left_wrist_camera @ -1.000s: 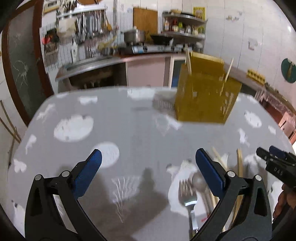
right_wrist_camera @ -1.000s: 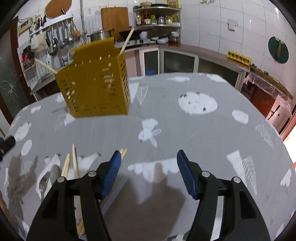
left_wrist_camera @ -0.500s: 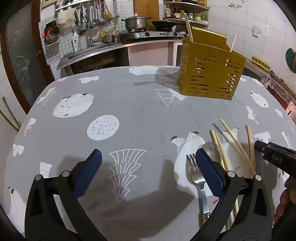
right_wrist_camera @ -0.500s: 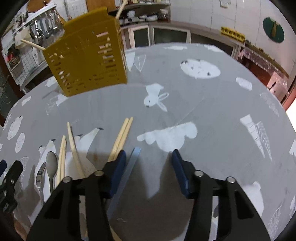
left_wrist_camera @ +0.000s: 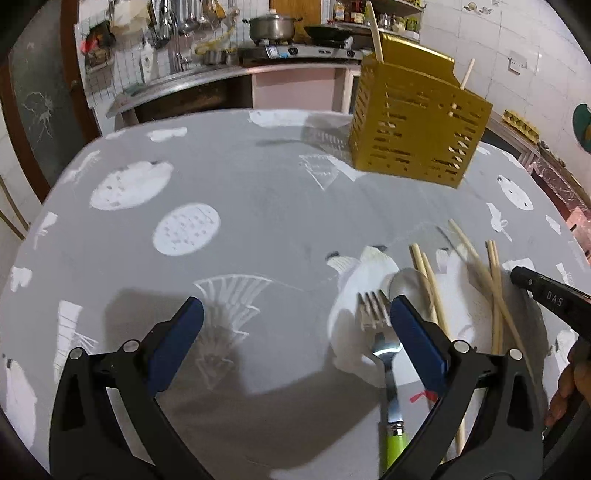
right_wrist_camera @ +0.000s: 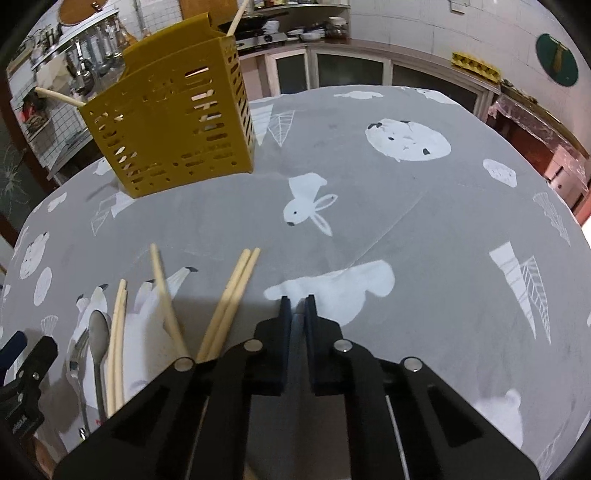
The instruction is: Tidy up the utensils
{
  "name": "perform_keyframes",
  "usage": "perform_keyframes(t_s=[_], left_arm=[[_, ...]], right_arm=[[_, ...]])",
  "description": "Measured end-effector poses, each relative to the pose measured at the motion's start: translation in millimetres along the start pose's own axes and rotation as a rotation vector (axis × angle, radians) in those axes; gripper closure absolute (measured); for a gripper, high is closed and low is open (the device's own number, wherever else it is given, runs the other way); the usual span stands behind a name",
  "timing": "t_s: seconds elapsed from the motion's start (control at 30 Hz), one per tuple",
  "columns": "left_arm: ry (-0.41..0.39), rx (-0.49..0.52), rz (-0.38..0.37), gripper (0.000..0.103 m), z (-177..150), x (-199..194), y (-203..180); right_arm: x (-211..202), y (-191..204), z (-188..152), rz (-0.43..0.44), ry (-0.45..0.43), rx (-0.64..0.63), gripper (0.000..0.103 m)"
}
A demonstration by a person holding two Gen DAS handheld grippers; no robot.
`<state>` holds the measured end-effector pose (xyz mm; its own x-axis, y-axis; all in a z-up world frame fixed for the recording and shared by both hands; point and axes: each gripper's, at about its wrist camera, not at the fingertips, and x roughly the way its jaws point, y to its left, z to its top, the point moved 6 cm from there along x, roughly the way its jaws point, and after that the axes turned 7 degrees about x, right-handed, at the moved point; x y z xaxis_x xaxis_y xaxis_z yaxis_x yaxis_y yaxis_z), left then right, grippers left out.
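A yellow slotted utensil holder (left_wrist_camera: 417,125) stands at the far side of the table with two chopsticks in it; it also shows in the right wrist view (right_wrist_camera: 173,125). A fork (left_wrist_camera: 384,350) with a green handle, a spoon (left_wrist_camera: 406,282) and several wooden chopsticks (left_wrist_camera: 495,291) lie on the cloth. My left gripper (left_wrist_camera: 295,325) is open, its right finger beside the fork. My right gripper (right_wrist_camera: 297,306) is shut on a thin flat metal utensil (right_wrist_camera: 297,315), only an edge of it showing between the pads. Chopsticks (right_wrist_camera: 232,299) lie just left of it.
The table carries a grey cloth (right_wrist_camera: 406,206) with white animal prints. A kitchen counter with a stove and pot (left_wrist_camera: 273,27) stands behind. The right gripper's tip (left_wrist_camera: 546,295) shows at the left view's right edge.
My right gripper has closed from open onto the flat metal utensil beside the chopsticks. My left gripper has moved closer to the fork and spoon and stays open.
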<state>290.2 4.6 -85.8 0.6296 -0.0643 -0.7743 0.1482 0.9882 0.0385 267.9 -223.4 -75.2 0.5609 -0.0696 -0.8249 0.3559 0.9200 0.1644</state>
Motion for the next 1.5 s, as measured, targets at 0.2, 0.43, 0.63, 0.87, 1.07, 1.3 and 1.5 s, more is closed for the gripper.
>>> perform_keyframes(t_s=[0.2, 0.43, 0.63, 0.87, 1.07, 1.3, 1.5], left_arm=[[0.048, 0.032, -0.037, 0.014, -8, 7, -22], [0.084, 0.055, -0.048, 0.032, -14, 11, -26], [0.111, 0.053, -0.088, 0.043, -8, 15, -28], [0.174, 0.090, -0.136, 0.043, 4, 27, -40], [0.186, 0.140, -0.112, 0.045, 6, 31, -47], [0.187, 0.169, -0.096, 0.060, 5, 28, -52], [0.182, 0.161, -0.083, 0.073, 5, 26, -49]], right_arm=[[-3, -11, -2, 0.022, 0.002, -0.028, 0.096], [-4, -13, -6, 0.040, -0.008, -0.037, 0.096], [-3, -12, -5, 0.044, -0.007, -0.035, 0.096], [-2, -15, -3, 0.068, 0.007, -0.019, 0.096], [-1, -14, -2, 0.063, 0.009, -0.026, 0.096], [-2, -13, -3, 0.060, 0.008, -0.032, 0.096], [-2, -13, -3, 0.053, 0.004, -0.035, 0.096]])
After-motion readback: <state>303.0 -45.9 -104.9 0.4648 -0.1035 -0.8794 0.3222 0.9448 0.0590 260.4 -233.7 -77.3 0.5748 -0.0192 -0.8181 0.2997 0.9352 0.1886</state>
